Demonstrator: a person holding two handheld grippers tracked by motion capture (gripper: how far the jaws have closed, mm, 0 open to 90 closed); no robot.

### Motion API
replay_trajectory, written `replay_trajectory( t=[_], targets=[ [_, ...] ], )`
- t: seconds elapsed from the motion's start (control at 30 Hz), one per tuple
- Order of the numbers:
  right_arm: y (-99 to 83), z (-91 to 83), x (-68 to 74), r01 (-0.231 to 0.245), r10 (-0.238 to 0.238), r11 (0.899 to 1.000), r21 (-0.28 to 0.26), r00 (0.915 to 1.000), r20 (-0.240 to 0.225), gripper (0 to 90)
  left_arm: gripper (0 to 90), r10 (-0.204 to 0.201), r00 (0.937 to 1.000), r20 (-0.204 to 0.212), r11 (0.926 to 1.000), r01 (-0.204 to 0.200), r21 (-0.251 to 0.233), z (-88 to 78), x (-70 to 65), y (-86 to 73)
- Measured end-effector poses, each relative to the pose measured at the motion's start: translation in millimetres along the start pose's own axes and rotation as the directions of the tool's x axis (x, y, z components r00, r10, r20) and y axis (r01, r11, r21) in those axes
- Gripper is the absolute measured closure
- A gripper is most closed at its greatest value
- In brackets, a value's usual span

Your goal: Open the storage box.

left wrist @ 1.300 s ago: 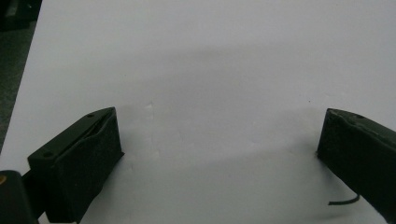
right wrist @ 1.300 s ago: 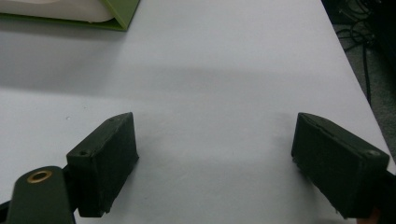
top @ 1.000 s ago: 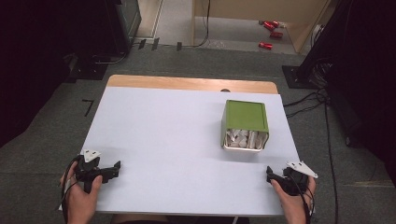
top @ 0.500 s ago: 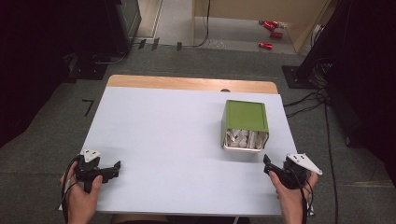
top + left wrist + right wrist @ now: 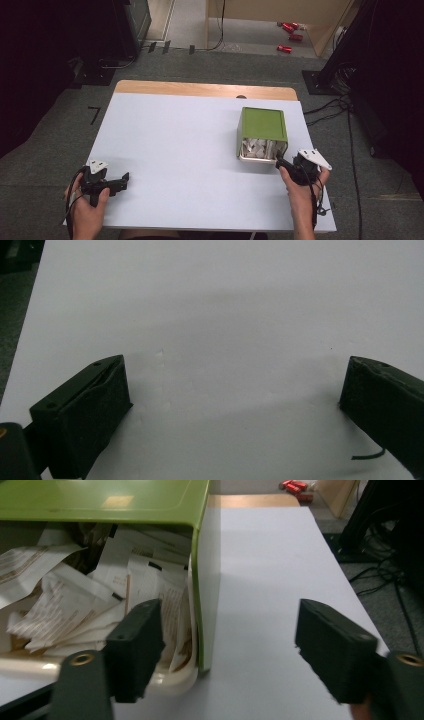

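Right gripper (image 5: 286,165) wide apart at green box (image 5: 263,125) near worktop's (image 5: 175,140) right edge — could spill paper slips (image 5: 75,605); left gripper (image 5: 117,182) apart too.

— Beyond the bench (image 5: 190,150)?
— Grey floor (image 5: 60,130) all round it. Red cans (image 5: 291,36) lying well past its far edge, beside a wooden panel (image 5: 270,10).
— Right of the bench?
— Black cables (image 5: 325,107) trailing near its far right corner, below a dark stand base (image 5: 320,82).
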State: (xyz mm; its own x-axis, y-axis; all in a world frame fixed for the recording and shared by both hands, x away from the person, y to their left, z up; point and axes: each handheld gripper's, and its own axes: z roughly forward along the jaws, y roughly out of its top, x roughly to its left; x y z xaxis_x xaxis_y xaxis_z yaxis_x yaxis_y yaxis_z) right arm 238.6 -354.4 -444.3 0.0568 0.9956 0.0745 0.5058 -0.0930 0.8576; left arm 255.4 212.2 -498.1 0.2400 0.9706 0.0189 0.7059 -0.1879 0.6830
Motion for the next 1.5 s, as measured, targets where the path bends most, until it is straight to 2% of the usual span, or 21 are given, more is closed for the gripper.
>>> replay_trajectory(
  t=[0.27,0.33,0.5,0.57,0.67,0.8,0.97,1.1,1.2,1.5],
  targets=[
    [1.0,18.4,8.4,0.01,-0.01,1.0,0.005,0.9999,0.007,42.0,0.0,0.0,1.0,0.0,1.0,0.0,0.0,0.0,0.0,0.0],
    [-3.0,28.3,9.4,0.015,-0.015,0.999,0.036,0.9998,0.014,44.8,0.0,0.0,1.0,0.001,1.0,0.0,0.0,0.0,0.1,0.0],
    [-9.6,38.7,9.5,0.029,-0.032,0.997,0.07,0.9989,0.034,46.0,0.0,0.0,1.0,0.0,1.0,0.0,0.0,0.0,0.0,0.0],
    [-13.4,43.8,4.5,-0.005,0.003,0.997,0.072,0.9997,0.026,43.9,0.0,0.0,1.0,0.0,1.0,0.0,0.001,0.0,0.0,0.0],
    [-13.6,46.2,2.5,-0.011,0.009,0.997,0.074,0.9998,0.02,43.0,0.0,0.0,1.0,0.0,1.0,0.0,0.001,0.0,0.0,0.1],
    [-12.7,46.6,2.4,0.003,-0.004,0.997,0.083,0.9998,0.019,43.1,0.0,0.0,1.0,0.0,1.0,0.0,0.001,0.0,0.0,0.1],
    [-13.7,45.6,0.8,-0.015,0.014,0.996,0.088,0.9999,0.008,43.6,0.0,0.0,1.0,0.0,1.0,0.0,0.0,0.0,0.0,0.0],
    [-13.4,43.3,1.7,0.0,0.0,0.995,0.1,1.0,0.004,44.9,0.0,0.001,1.0,0.0,1.0,-0.001,0.0,-0.1,0.0,-0.1],
    [-14.3,38.8,2.7,0.011,-0.012,0.993,0.114,0.9999,0.002,45.9,0.0,0.0,1.0,0.0,1.0,0.0,-0.001,-0.1,0.0,-0.1],
    [-20.8,24.6,2.7,0.008,-0.006,0.991,0.13,0.9998,-0.017,47.7,0.0,0.001,1.0,0.0,1.0,-0.001,0.0,-0.1,0.0,-0.1]
  ],
)
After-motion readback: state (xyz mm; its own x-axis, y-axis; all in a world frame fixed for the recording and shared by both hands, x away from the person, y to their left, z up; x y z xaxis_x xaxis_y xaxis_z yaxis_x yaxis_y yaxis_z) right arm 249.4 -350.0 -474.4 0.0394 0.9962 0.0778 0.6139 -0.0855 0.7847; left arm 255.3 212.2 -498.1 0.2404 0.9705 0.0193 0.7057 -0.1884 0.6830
